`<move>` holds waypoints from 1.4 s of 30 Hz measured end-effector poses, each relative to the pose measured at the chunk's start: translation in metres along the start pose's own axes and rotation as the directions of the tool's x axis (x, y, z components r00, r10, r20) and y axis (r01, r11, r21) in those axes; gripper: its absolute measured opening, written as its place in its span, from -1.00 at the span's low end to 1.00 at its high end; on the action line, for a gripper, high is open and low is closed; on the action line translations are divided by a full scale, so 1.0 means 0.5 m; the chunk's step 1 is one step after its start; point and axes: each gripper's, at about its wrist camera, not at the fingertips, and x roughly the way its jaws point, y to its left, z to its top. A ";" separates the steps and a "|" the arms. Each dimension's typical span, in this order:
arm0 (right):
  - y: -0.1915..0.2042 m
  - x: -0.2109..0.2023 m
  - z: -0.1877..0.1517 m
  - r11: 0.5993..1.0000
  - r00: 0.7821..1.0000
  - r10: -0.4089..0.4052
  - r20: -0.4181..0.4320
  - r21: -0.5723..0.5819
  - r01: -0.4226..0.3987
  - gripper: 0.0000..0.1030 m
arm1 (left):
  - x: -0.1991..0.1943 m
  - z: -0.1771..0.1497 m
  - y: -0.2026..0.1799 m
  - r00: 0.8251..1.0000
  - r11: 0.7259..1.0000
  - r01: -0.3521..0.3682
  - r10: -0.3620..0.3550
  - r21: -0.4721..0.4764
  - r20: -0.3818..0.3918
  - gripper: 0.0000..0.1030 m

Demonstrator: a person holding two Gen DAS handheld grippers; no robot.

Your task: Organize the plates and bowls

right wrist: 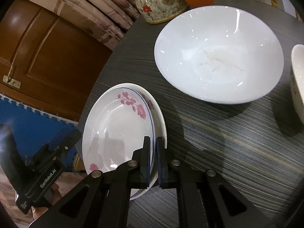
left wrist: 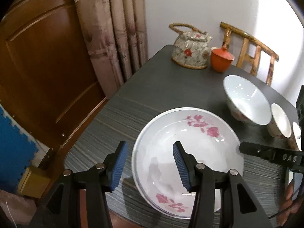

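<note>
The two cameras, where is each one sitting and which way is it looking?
Left wrist: sits on the left gripper, looking down past open fingers at the stacked plates; a hand shows.
Right wrist: sits on the right gripper, shut on the plates' rim, facing the big bowl.
Shared: plates, big bowl, teapot, orange cup, table.

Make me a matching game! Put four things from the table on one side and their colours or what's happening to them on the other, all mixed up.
Things:
1. lidded cup
2. teapot
3. big bowl
4. pink-flowered plate

Descriptions:
A. plain white inside, standing free on the table
B. pinched at its rim by the right gripper
C. orange
D. flower pattern, looped handle on top

Pairs: 1-C, 2-D, 3-A, 4-B
</note>
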 end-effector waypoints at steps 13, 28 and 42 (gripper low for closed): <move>-0.083 -0.311 -0.186 0.997 0.947 0.072 0.313 -0.009 -0.073 -0.82 | -0.083 -0.031 -0.153 0.982 0.967 0.175 -0.185 0.186 0.039 -0.02; -0.463 -0.560 -0.463 0.924 0.889 -0.238 0.392 0.372 0.083 -0.64 | -0.074 -0.146 -0.513 0.811 0.790 0.573 -0.506 0.220 -0.293 -0.02; -0.534 -0.510 -0.445 0.917 0.909 -0.143 0.392 0.397 -0.027 -0.55 | -0.020 -0.158 -0.599 0.816 0.800 0.552 -0.462 0.235 -0.347 -0.02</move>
